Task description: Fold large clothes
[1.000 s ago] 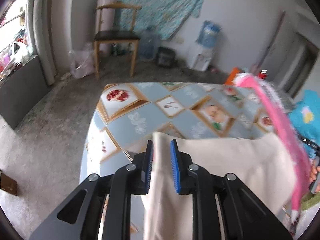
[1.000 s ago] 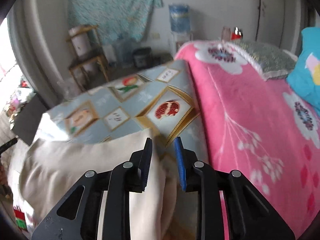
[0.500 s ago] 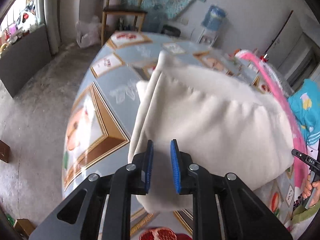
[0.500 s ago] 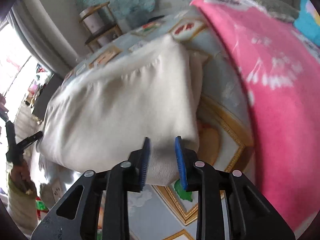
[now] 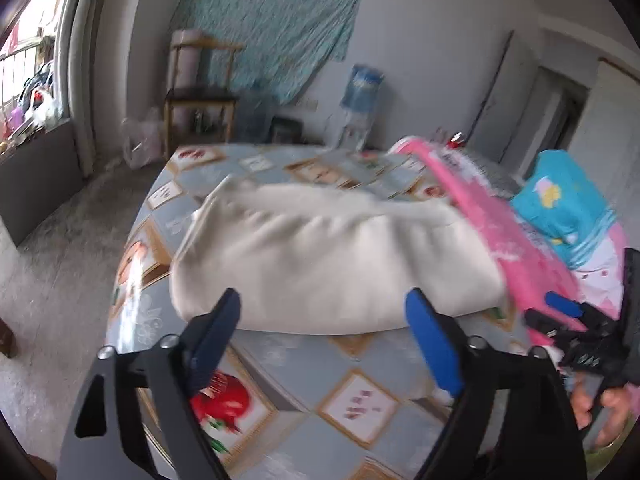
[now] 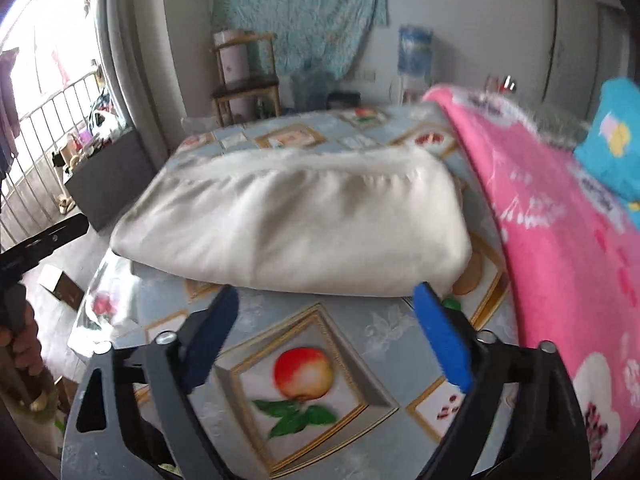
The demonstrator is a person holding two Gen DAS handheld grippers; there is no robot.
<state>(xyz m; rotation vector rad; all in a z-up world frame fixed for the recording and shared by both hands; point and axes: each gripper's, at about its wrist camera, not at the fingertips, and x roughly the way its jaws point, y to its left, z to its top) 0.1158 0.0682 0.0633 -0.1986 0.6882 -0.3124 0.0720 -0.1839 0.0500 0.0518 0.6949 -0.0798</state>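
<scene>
A cream garment [image 5: 328,256] lies folded in a thick rectangle on the blue fruit-patterned tablecloth [image 5: 280,364]; it also shows in the right wrist view [image 6: 304,220]. My left gripper [image 5: 324,320] is open and empty, just short of the garment's near edge. My right gripper [image 6: 326,316] is open and empty, also just short of the near edge. The right gripper [image 5: 568,316] shows at the right of the left wrist view; the left gripper's arm [image 6: 44,240] shows at the left of the right wrist view.
A pink floral blanket [image 6: 560,216] and a blue pillow [image 6: 616,140] lie to the right of the garment. A wooden chair [image 5: 200,96], a water dispenser [image 5: 360,100] and a dark cabinet [image 6: 108,176] stand beyond the table.
Both grippers have opened and let go of the cream garment, then drawn back from it. The garment now rests folded on the table.
</scene>
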